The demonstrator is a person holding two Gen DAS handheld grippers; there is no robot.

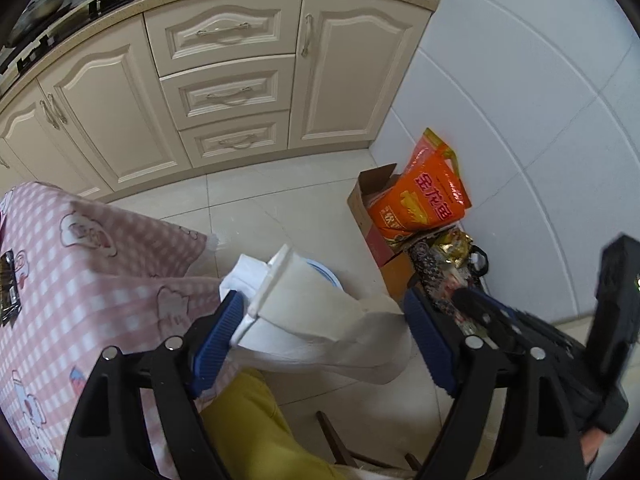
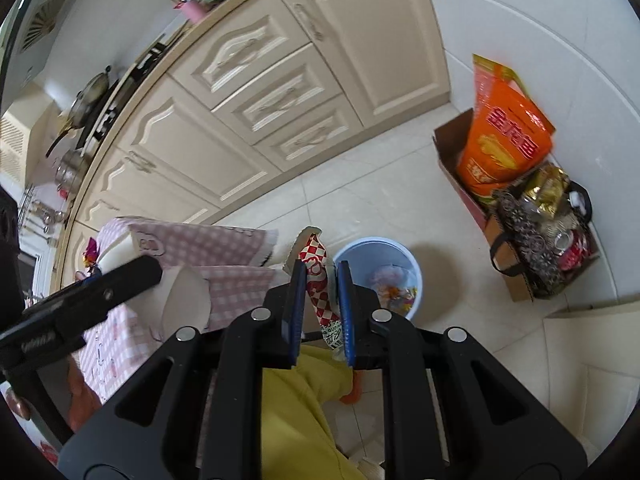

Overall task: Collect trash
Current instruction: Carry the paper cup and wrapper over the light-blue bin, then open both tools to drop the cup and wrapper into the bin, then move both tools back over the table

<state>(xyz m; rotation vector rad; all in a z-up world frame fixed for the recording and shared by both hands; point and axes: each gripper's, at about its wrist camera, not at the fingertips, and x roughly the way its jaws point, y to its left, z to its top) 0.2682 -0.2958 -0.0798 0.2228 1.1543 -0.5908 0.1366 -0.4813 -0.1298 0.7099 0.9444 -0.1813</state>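
Our right gripper (image 2: 319,298) pinches a red-and-white checkered wrapper (image 2: 317,280) between its blue pads, up in the air beside the pink gingham tablecloth (image 2: 224,240) and near the pale blue trash bin (image 2: 376,276) on the floor tiles, which already holds some colourful scraps. We judge the wrapper light, thin and crinkly; it should neither slip nor break, and a hold across its middle, as now, looks enough to carry it over the bin's mouth. Our left gripper (image 1: 324,320) is spread wide, its jaws well apart, with a white paper bag (image 1: 320,320) lying between them; whether either pad touches it we cannot tell. That bag looks soft, limp and light (it sags over the table edge), so we would close on the folded band near its stiffer top rather than on the loose body, which would likely just crumple.
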